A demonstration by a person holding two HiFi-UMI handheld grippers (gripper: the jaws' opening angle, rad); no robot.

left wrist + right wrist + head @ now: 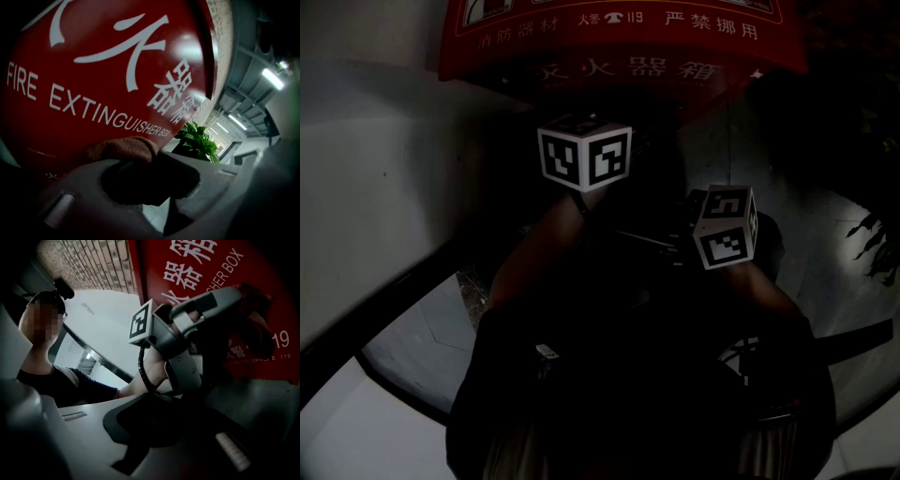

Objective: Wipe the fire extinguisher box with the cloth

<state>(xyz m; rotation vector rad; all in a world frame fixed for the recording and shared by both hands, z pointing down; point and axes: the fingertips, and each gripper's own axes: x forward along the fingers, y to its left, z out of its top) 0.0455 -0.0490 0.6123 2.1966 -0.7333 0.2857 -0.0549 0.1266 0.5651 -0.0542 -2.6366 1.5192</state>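
Observation:
The red fire extinguisher box (619, 42) hangs on the wall ahead and fills the left gripper view (93, 70) with white lettering. My left gripper (154, 152) is shut on a brown cloth (119, 149), which is bunched against the box's lower front. In the right gripper view the left gripper (241, 303) presses the dark cloth (257, 333) onto the red panel (262, 273). My right gripper (159, 401) sits lower and to the right, jaws together with nothing in them. In the dim head view both marker cubes show, the left (584, 155) and the right (727, 227).
A green potted plant (197, 140) stands to the right of the box, also seen as leaves (877, 244) in the head view. A brick wall (93, 263) runs beside the box. Pale floor tiles (422, 328) lie below. The person's dark sleeve (70, 385) shows behind.

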